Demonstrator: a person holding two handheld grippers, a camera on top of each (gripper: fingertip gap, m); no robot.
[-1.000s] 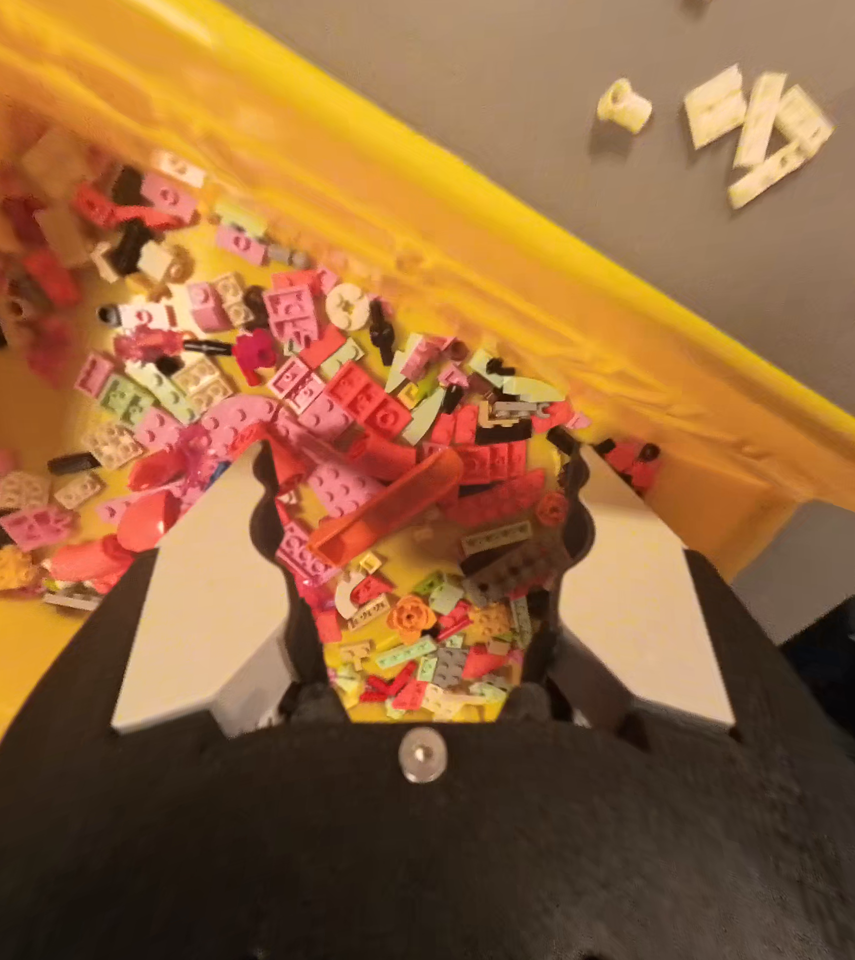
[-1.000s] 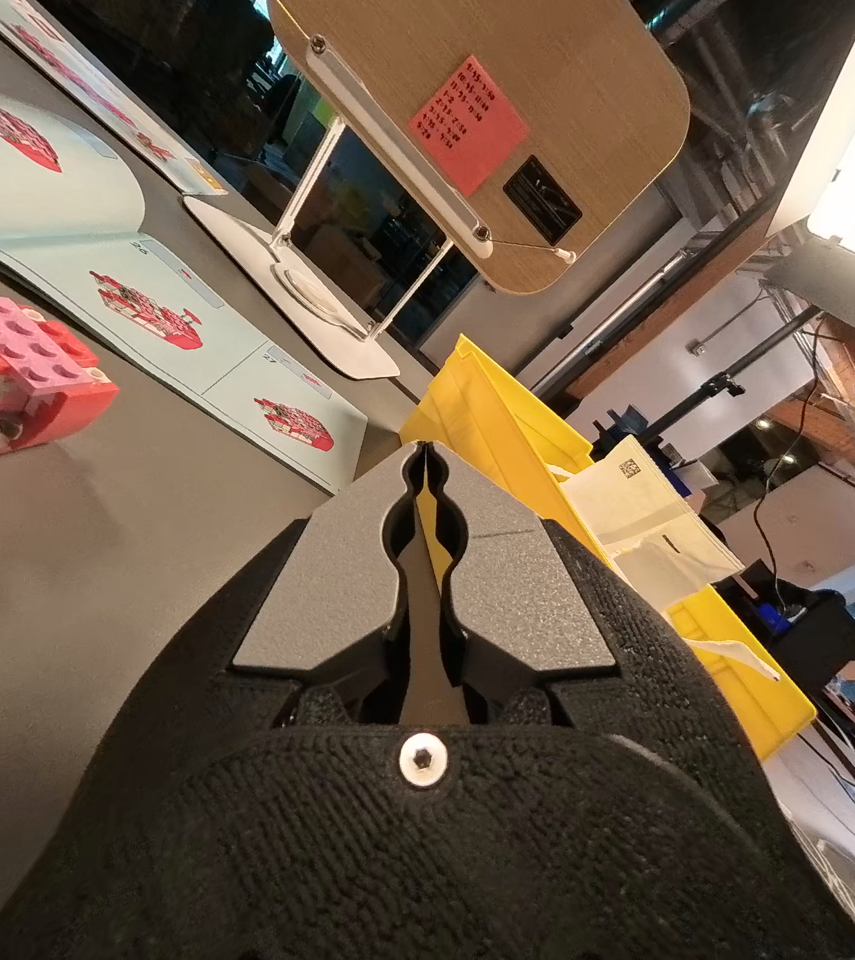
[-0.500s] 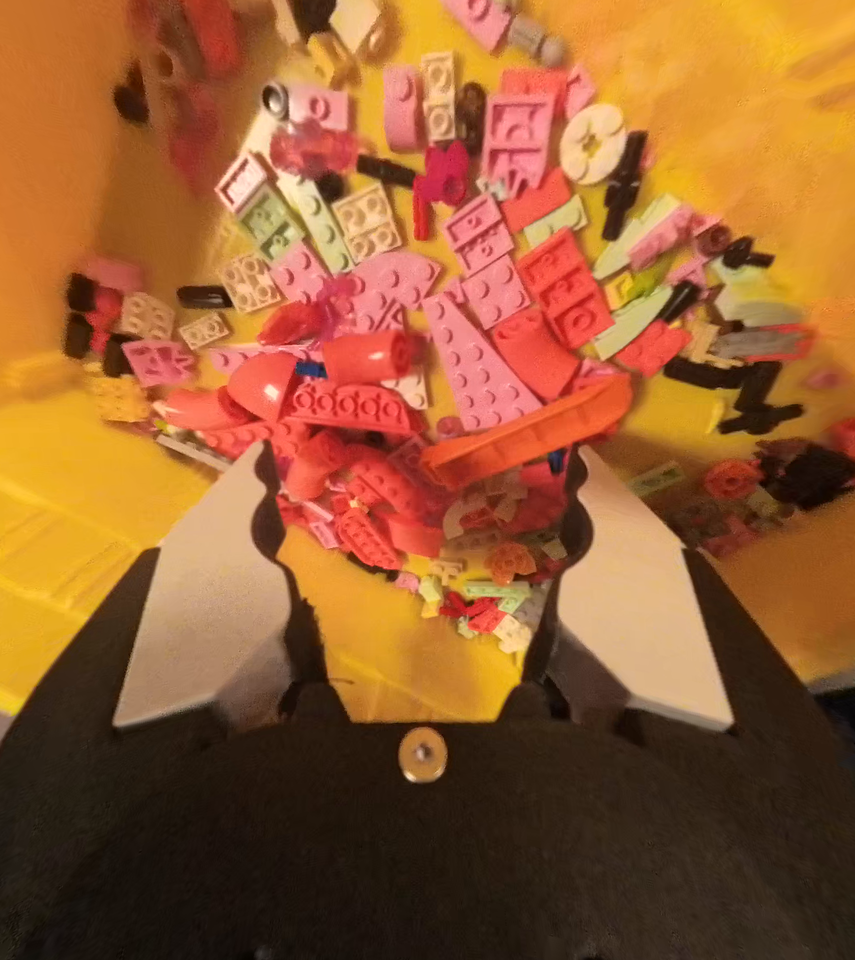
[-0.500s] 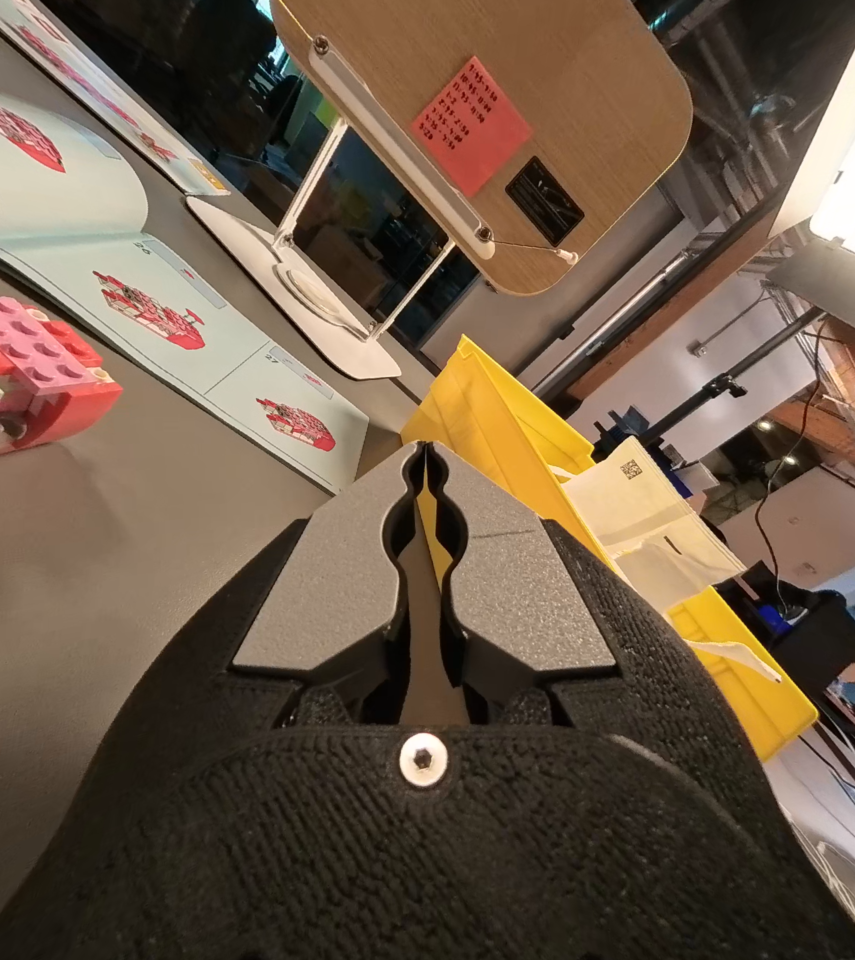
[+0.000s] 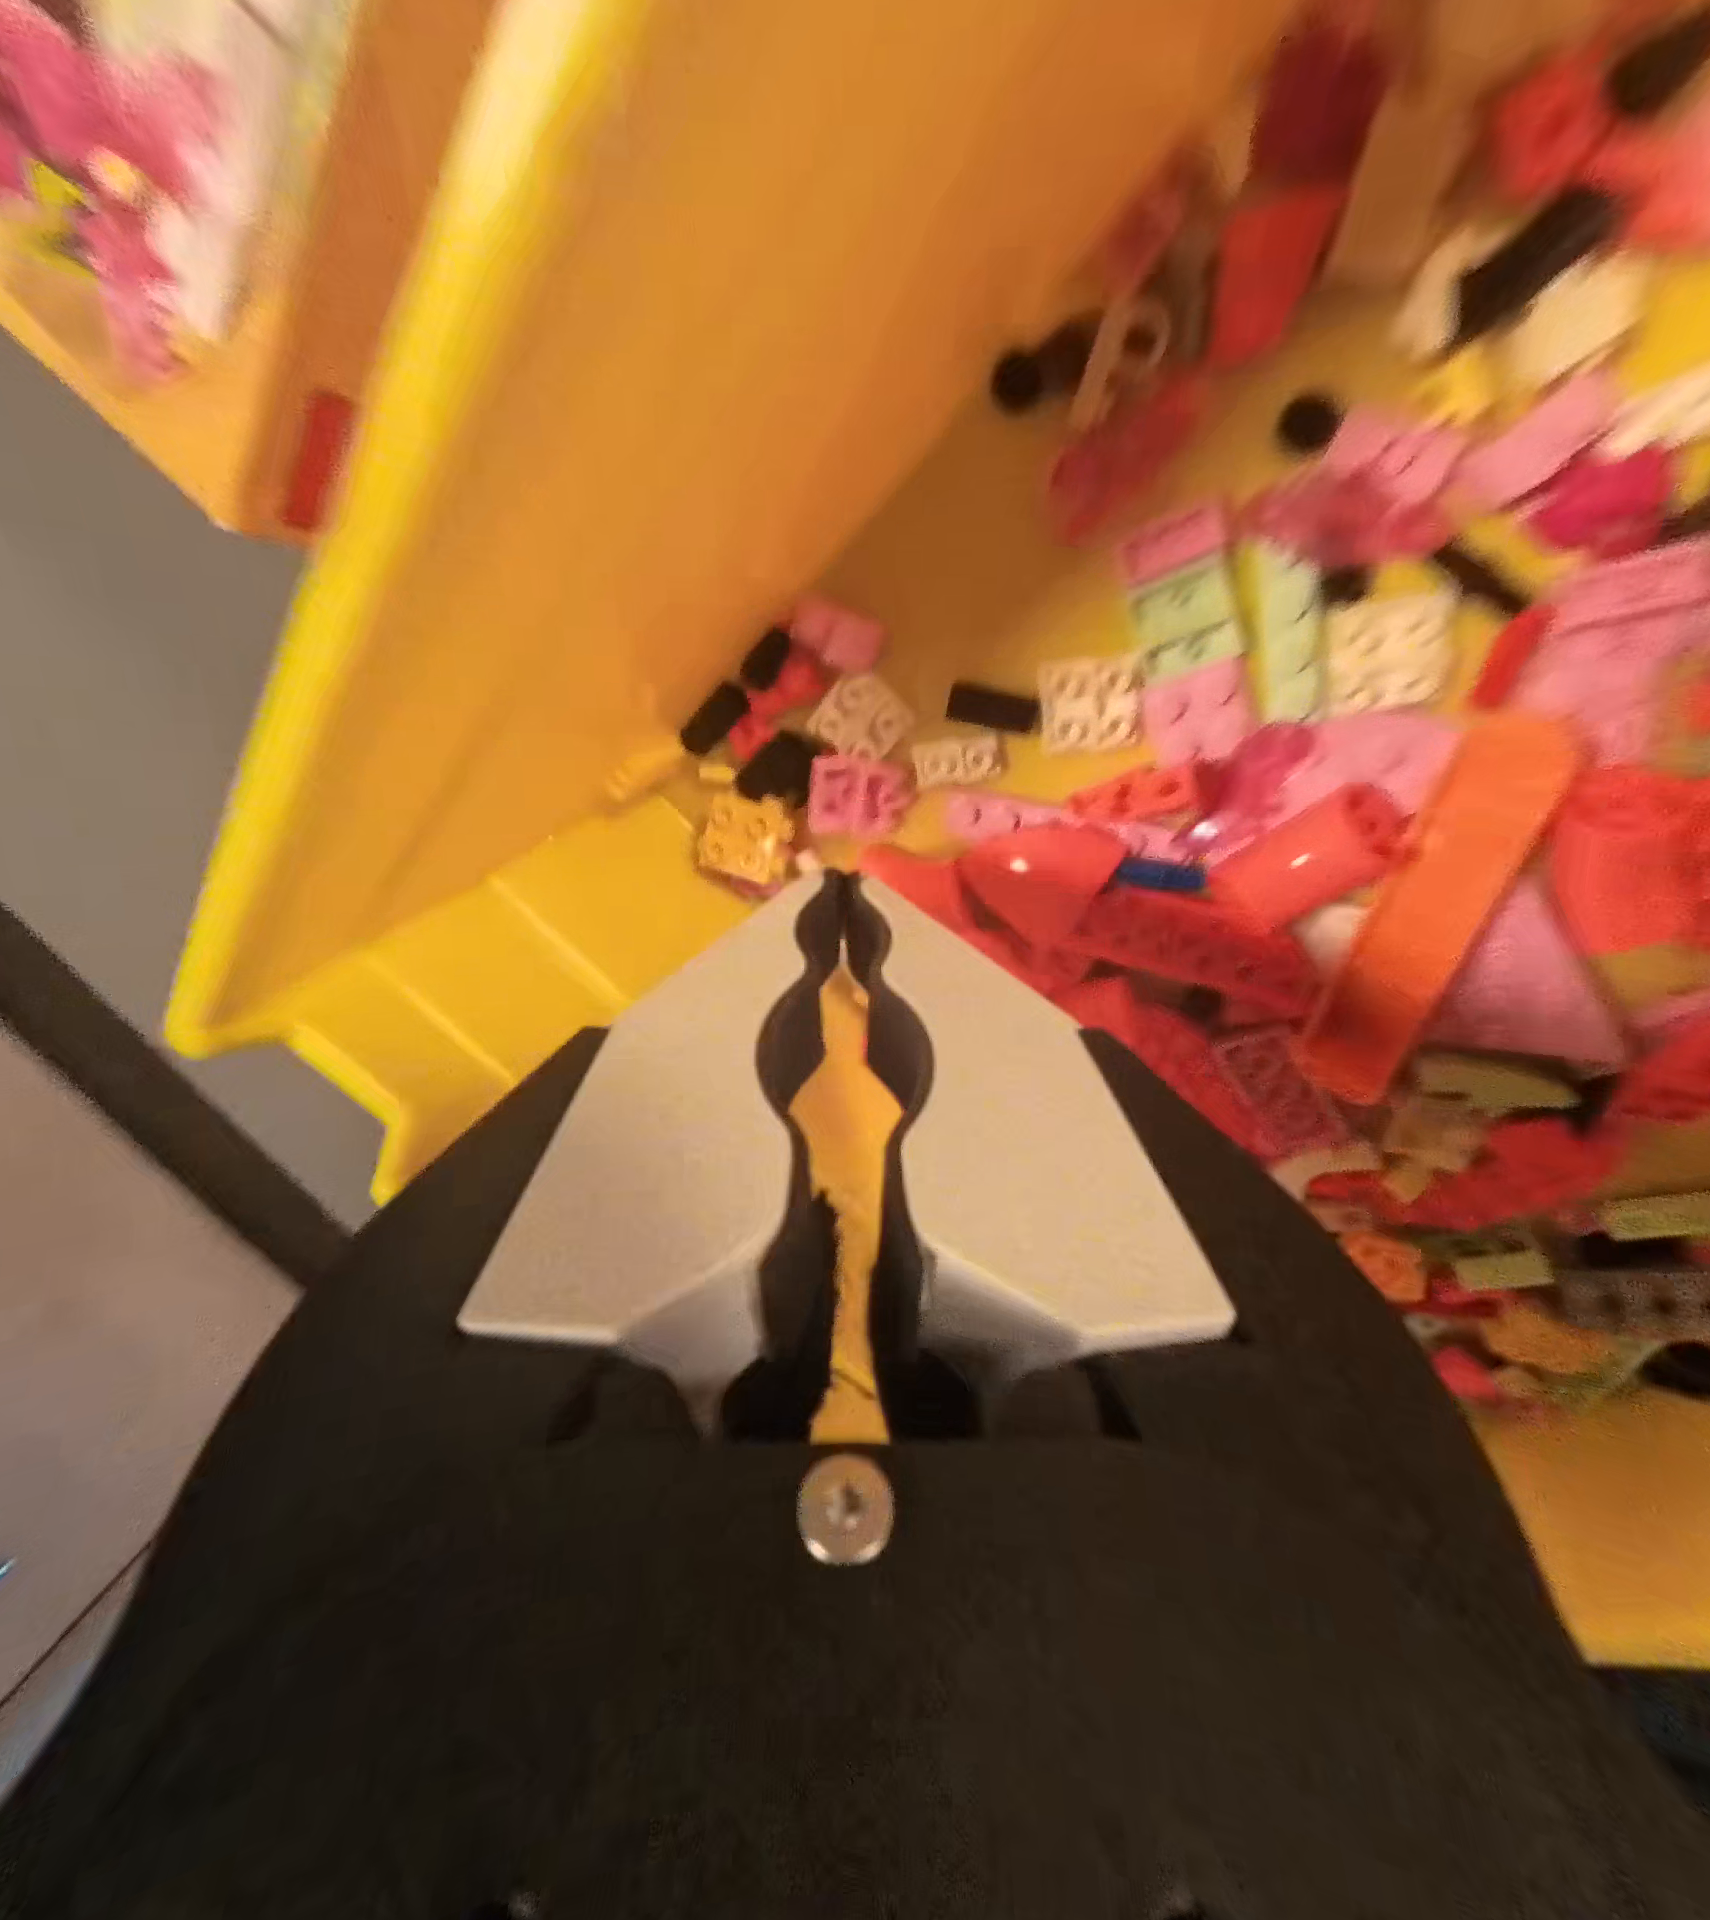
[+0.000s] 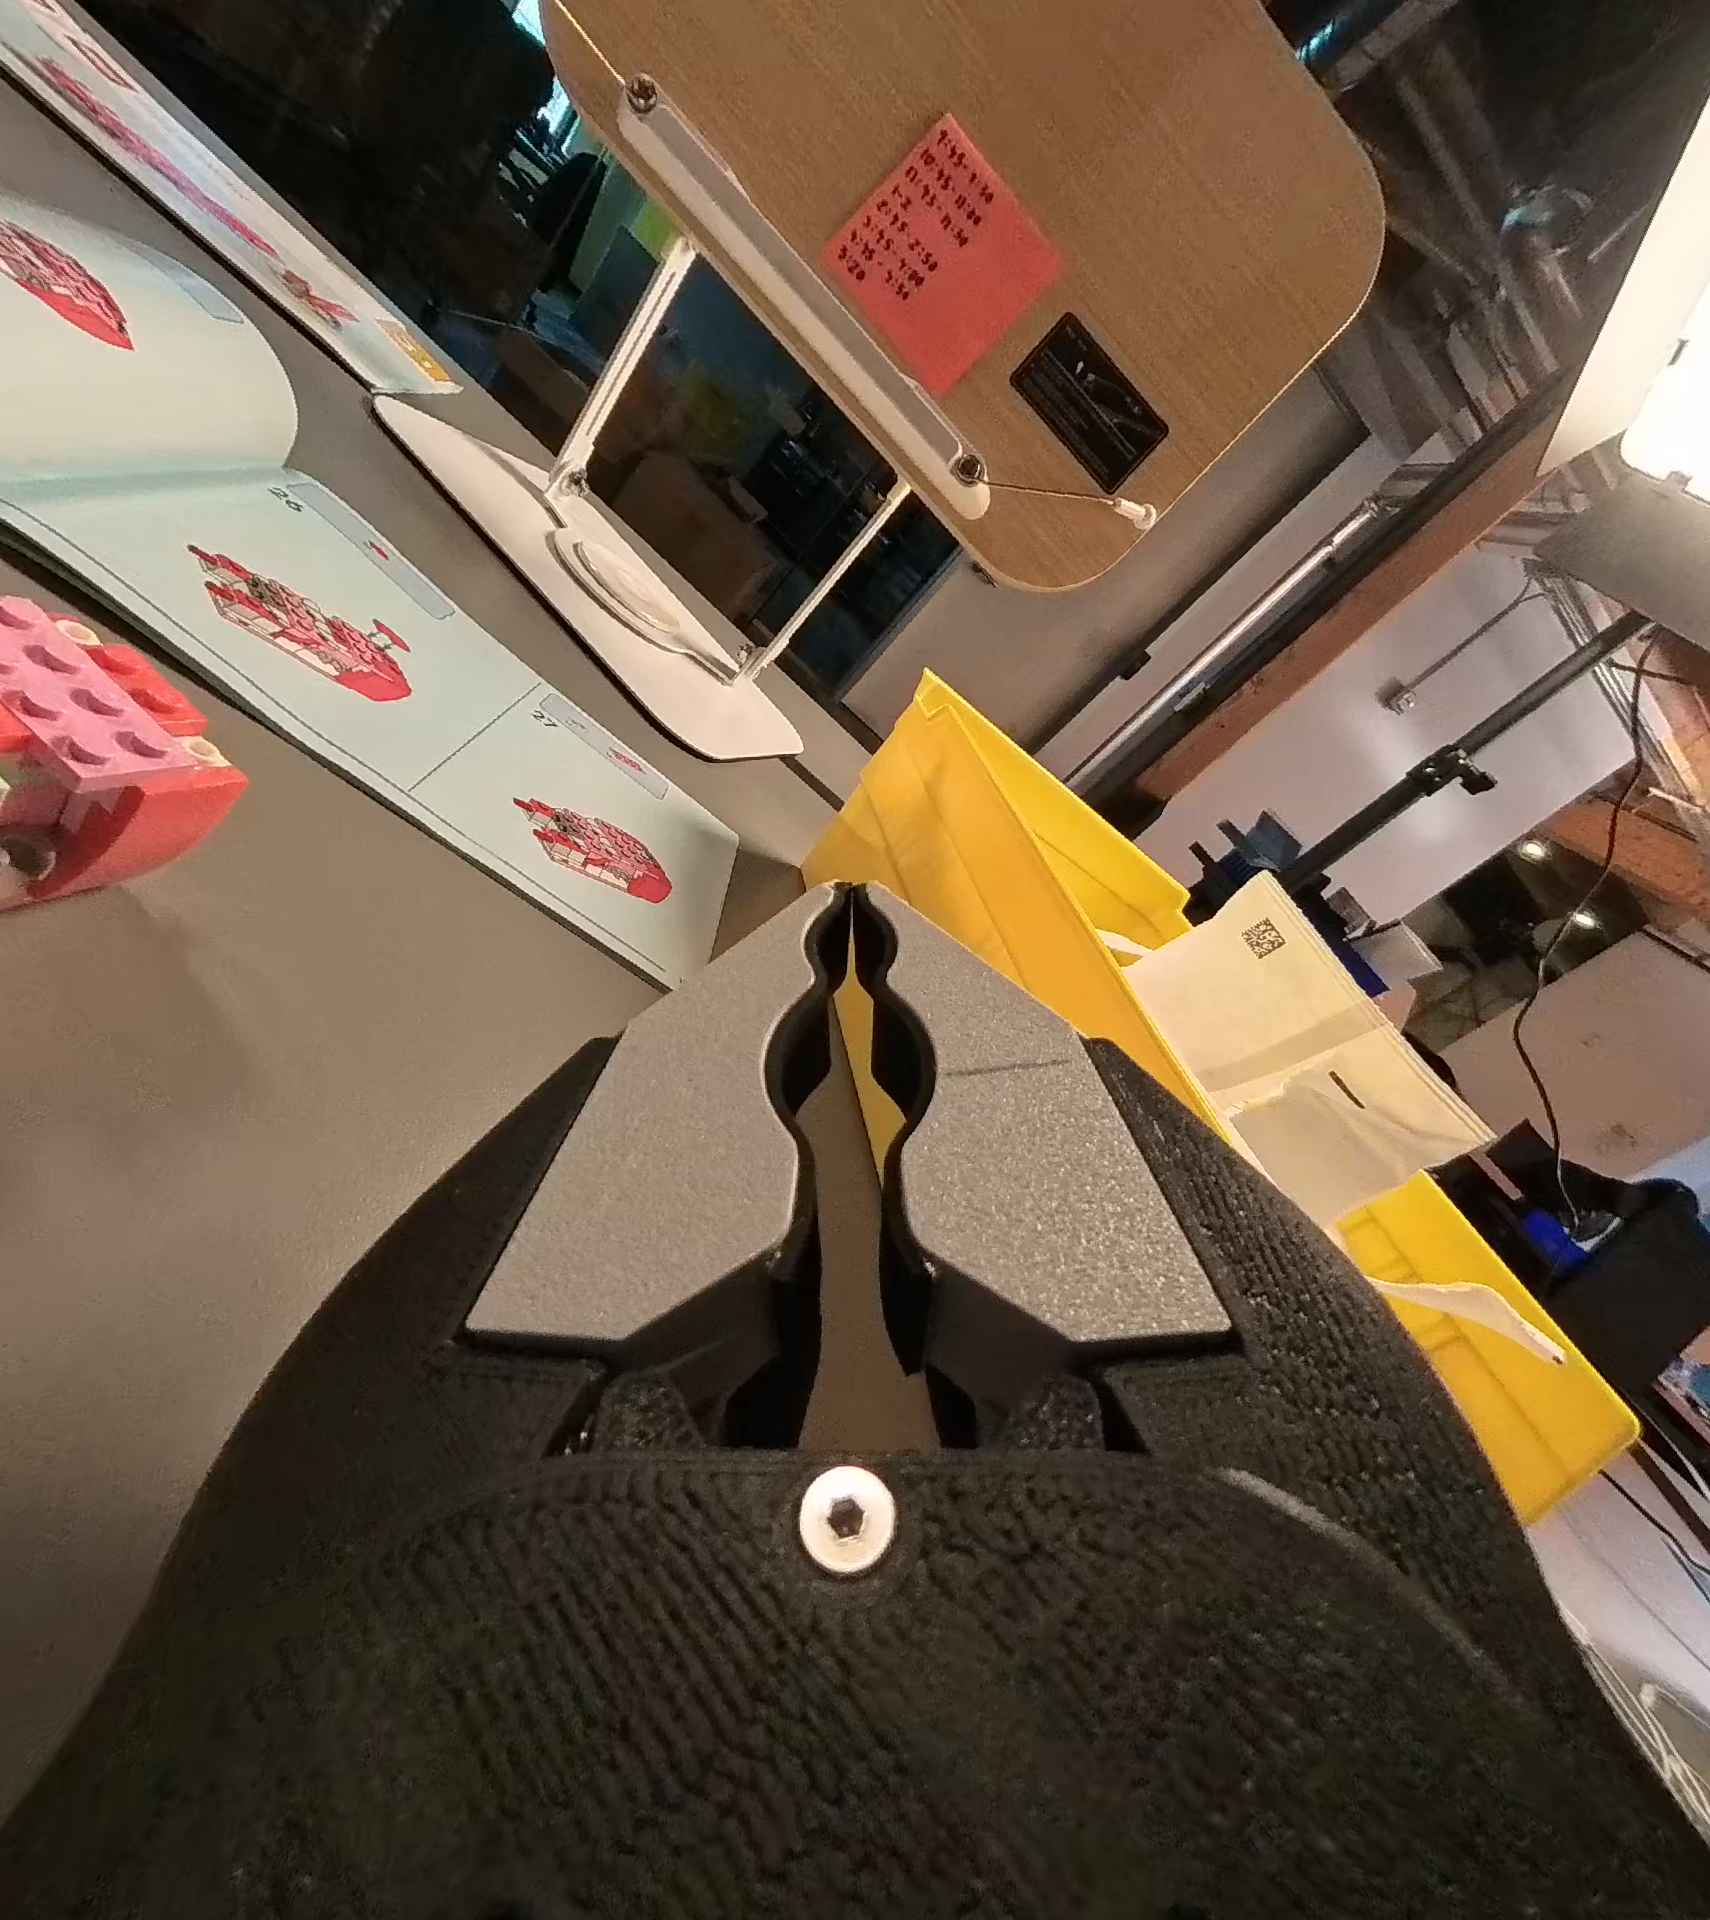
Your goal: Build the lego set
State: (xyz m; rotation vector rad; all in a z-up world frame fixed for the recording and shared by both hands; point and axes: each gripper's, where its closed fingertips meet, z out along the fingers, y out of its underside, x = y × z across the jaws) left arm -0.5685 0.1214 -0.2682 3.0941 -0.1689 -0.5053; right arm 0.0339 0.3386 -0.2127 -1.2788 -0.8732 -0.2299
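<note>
My left gripper (image 5: 843, 881) sits inside the yellow bin (image 5: 539, 540), fingertips pinched together over its floor with nothing I can see between them. Just ahead of the tips lie a small yellow-orange plate (image 5: 745, 844) and a pink brick (image 5: 856, 795); the heap of red and coral bricks (image 5: 1194, 935) with a long orange piece (image 5: 1453, 883) lies to the tips' right. To work this pile well, I judge I need a slower, steadier wrist, the tips spread before dropping onto a single loose piece at the heap's edge rather than into the tangle.

My right gripper (image 6: 846, 891) is clenched on nothing, low over the grey table (image 6: 155, 1091), pointing at the bin's outer wall (image 6: 986, 883). An open instruction booklet (image 6: 331, 644) and a part-built pink and red model (image 6: 40, 748) lie to its left.

The left view is badly smeared, so small pieces blur together. Whether a tiny part is trapped at the very tips I cannot tell. The model is cut off at the frame edge.
</note>
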